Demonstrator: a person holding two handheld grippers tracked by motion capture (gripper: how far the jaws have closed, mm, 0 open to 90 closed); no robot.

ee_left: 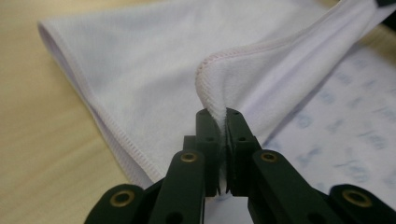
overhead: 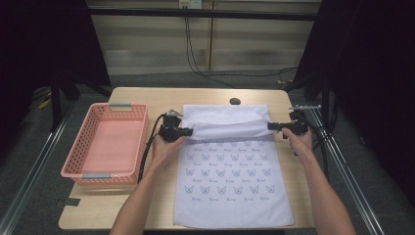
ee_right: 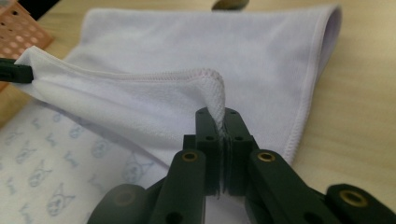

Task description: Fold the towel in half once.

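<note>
A white towel [overhead: 230,171] printed with small blue cat faces lies on the wooden table [overhead: 147,100]. Its far end is folded back toward me, plain side up. My left gripper [overhead: 188,131] is shut on the left corner of that folded edge, and the hem [ee_left: 215,109] sits pinched between its jaws. My right gripper [overhead: 270,127] is shut on the right corner, where the hem [ee_right: 217,114] curls down into its jaws. The lifted edge [overhead: 230,128] stretches taut between both grippers, a little above the printed part.
A pink plastic basket [overhead: 78,164] stands empty at the left of the table. A small dark round object [overhead: 235,101] lies near the far edge behind the towel. Black cables [overhead: 147,147] trail from the grippers. Metal rails run along both sides.
</note>
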